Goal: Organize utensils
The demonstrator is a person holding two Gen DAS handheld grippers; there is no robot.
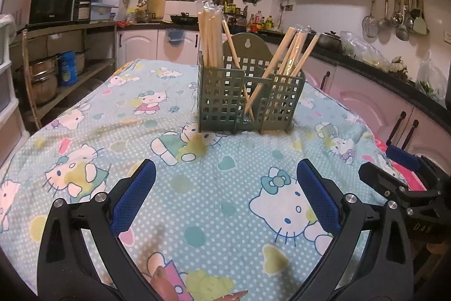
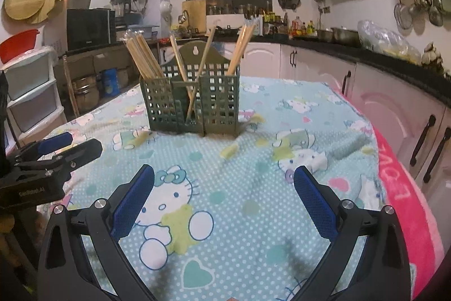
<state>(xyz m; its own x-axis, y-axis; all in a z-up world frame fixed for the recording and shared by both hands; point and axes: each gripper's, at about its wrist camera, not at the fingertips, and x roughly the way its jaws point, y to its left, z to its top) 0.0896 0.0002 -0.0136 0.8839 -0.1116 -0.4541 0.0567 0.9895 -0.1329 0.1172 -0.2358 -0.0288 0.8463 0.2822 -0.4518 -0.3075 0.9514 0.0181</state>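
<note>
A: How do the claws stand?
B: The left claw (image 1: pixel 225 193) is spread wide with nothing between its blue pads (image 1: pixel 136 196). The right claw (image 2: pixel 224 191) gapes just as wide, also bare.
A: What lies under them?
B: A cartoon-cat cloth (image 1: pixel 197 188) over the worktop.
A: And the utensils?
B: Beyond both claws a green lattice holder (image 1: pixel 248 100) stands upright on the cloth. Wooden chopsticks (image 1: pixel 210 41) fill its 3 compartments: a wrapped bunch on the left, 2 crossed in the middle, more leaning on the right.
</note>
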